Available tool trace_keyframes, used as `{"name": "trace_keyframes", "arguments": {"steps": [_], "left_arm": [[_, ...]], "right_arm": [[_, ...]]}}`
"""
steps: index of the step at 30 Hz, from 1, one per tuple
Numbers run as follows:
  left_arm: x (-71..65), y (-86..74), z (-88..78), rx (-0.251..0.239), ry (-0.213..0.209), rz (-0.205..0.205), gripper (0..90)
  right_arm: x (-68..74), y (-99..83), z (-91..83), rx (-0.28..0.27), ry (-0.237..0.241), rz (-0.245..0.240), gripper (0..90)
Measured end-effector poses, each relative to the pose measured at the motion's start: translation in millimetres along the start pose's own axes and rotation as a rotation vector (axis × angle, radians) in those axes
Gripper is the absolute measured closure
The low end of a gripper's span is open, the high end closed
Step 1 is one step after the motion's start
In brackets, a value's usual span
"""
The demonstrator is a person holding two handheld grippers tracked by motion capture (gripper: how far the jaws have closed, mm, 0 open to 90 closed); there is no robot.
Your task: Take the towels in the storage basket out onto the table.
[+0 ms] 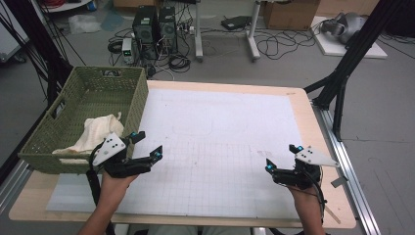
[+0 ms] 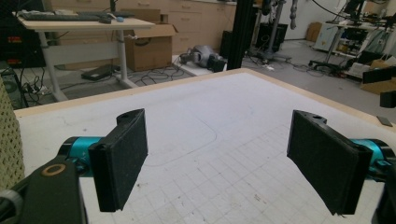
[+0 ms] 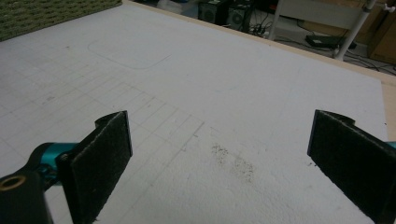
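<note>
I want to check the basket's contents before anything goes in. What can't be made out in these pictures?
- High view: the green basket's near wall hides the lower part of the cream cloth and the floor under it.
- High view: the left gripper covers the basket's near corner.
- Left gripper view: the basket is cut off by the edge.

1. The black left gripper [image 1: 145,145] has bright blue bits and a grey three-cornered plate.
2. The black right gripper [image 1: 281,157] matches, with a black cable.
3. The pads [image 2: 122,158] are flat, black and fuzzy.
</note>
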State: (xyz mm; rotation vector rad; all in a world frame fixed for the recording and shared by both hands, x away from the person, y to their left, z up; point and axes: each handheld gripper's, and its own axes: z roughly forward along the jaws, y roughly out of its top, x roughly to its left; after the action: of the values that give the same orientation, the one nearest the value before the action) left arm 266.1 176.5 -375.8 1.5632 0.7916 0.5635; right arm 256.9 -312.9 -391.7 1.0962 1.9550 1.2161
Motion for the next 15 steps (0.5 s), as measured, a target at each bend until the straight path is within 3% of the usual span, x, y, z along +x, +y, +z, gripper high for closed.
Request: {"name": "trace_keyframes", "arguments": {"steps": [15], "left_arm": [[-5.6,0.8,1.9,0.002,-0.027,-0.001,19.8]], "right_arm": [[3.0,-0.1,1.7,0.000,0.028,-0.009,5.6]]}}
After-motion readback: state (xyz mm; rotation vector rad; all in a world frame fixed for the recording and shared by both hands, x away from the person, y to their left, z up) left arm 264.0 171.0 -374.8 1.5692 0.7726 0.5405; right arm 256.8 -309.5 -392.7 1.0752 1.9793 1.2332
